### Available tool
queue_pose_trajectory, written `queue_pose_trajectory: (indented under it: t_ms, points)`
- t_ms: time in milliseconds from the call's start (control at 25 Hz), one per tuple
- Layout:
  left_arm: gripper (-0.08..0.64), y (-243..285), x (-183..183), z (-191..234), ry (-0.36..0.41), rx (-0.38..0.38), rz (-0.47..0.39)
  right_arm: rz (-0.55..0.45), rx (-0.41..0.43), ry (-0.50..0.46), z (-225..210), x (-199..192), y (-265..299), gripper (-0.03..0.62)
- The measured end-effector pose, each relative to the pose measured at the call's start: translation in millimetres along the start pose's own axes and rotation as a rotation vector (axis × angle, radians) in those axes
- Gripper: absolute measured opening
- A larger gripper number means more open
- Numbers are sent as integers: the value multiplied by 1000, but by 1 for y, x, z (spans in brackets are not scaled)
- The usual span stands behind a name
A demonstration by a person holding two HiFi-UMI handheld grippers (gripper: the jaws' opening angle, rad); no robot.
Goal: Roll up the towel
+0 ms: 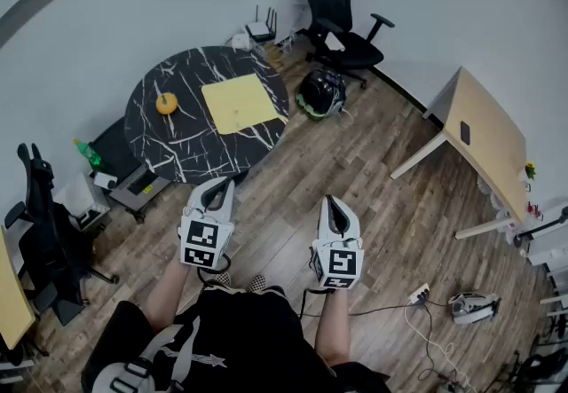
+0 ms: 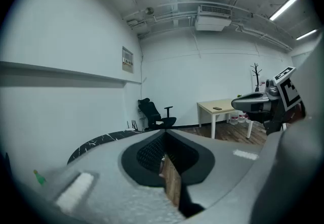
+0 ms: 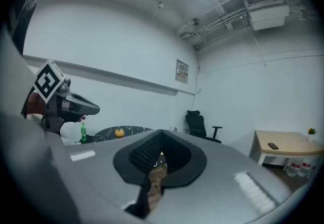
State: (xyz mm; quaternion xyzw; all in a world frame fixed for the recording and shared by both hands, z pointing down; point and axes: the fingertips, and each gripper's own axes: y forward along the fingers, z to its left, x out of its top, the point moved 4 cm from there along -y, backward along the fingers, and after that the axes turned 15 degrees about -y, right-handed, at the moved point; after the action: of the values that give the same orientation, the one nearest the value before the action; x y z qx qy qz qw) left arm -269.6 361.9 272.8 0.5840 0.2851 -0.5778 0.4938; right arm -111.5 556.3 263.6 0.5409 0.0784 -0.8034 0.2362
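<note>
While the towel (image 1: pixel 240 103) lies flat on the table (image 1: pixel 173 147), left gripper (image 1: pixel 218 192) has jaws together; right gripper (image 1: pixel 335 212) likewise.

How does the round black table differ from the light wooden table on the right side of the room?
Shape: the round black table has a circular top, while the light wooden table is rectangular.
Surface: the black one has white marble veins; the wooden one is plain beige.
Load: the black one carries a flat yellow towel and a small orange object; the wooden one carries only a small dark object.
Both stand on the wooden floor near a white wall.
</note>
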Motion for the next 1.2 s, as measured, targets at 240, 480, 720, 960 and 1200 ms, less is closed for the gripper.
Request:
queue_pose_trajectory:
  t_ms: [240,480,720,960,1200]
  points:
    - [9,9,-2,-11,-8,2,-6,-10,20,0,-7,-9,1,6]
    - [9,24,-1,-22,-12,-9,0,9,12,0,-20,-12,4,6]
    - [9,57,0,-19,-6,-17,16,20,12,0,-32,-20,28,6]
    - [9,104,6,-5,-1,-18,30,14,22,0,-47,-29,75,6]
    - [9,163,17,23,-18,2,51,34,46,0,-63,-37,146,6]
